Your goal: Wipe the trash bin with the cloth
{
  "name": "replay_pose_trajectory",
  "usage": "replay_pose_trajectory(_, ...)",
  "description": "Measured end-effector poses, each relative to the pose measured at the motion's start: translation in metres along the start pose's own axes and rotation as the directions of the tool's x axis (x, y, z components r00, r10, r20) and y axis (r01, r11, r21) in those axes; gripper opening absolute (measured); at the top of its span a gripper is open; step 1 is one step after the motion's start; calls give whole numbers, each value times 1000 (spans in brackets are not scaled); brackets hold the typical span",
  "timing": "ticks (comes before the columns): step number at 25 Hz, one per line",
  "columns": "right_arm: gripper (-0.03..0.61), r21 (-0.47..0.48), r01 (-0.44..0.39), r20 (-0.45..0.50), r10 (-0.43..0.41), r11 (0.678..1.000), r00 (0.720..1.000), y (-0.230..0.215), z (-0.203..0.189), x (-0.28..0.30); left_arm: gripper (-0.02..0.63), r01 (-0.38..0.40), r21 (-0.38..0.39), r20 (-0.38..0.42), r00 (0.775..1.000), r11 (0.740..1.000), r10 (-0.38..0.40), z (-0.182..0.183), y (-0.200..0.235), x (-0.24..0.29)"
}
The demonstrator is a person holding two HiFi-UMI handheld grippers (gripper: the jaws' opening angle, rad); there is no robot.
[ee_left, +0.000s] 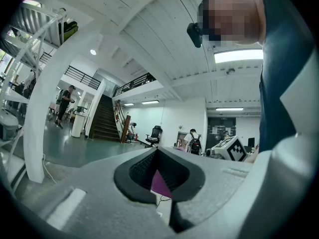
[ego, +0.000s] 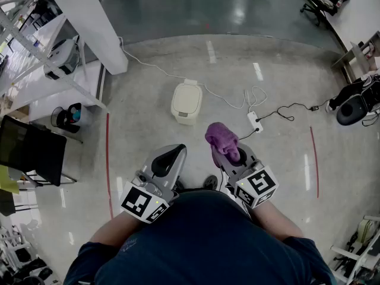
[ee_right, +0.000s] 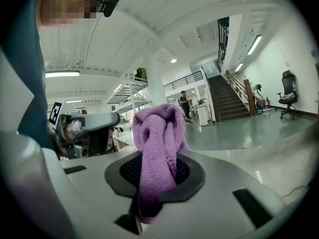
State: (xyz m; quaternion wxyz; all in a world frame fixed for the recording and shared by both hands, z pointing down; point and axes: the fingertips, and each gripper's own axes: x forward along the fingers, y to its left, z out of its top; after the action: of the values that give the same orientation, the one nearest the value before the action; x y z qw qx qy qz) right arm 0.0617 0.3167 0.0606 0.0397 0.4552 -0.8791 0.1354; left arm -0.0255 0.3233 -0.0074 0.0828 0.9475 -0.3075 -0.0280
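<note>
A cream trash bin [ego: 186, 101] with its lid down stands on the floor ahead of me, apart from both grippers. My right gripper [ego: 233, 157] is shut on a bunched purple cloth [ego: 222, 140], which sticks up out of its jaws. The right gripper view shows the cloth [ee_right: 158, 148] folded over and clamped in the right gripper [ee_right: 154, 176]. My left gripper [ego: 168, 154] is held beside it, shut with nothing in it. In the left gripper view the left gripper [ee_left: 158, 173] has its jaws together, and a sliver of the purple cloth [ee_left: 159, 183] shows beyond them.
A white power strip [ego: 255, 121] with cables lies right of the bin. A white pillar [ego: 89, 16] and shelving stand at the far left, with a small round bin [ego: 68, 116] and a black chair [ego: 29, 150]. Red tape lines [ego: 108, 159] mark the floor. An office chair [ego: 353, 103] is at the right.
</note>
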Motion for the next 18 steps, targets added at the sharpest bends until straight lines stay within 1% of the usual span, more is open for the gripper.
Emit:
replay_pose_trajectory(4, 67, -3, -3, -2, 3, 1000, 1000, -3, 1, 0, -2, 1, 11, 3, 1000, 1000, -1, 0, -1, 4)
replay_pose_trajectory(13, 67, 9, -9, -9, 9, 1000, 1000, -17, -1, -5, -2, -12, 8, -7, 1000, 1000, 12, -4, -7, 17)
replay_pose_trajectory(18, 67, 29, -42, -8, 42, 999, 999, -27, -2, -5, -2, -30, 7, -17, 999, 1000, 30, -6, -10, 29)
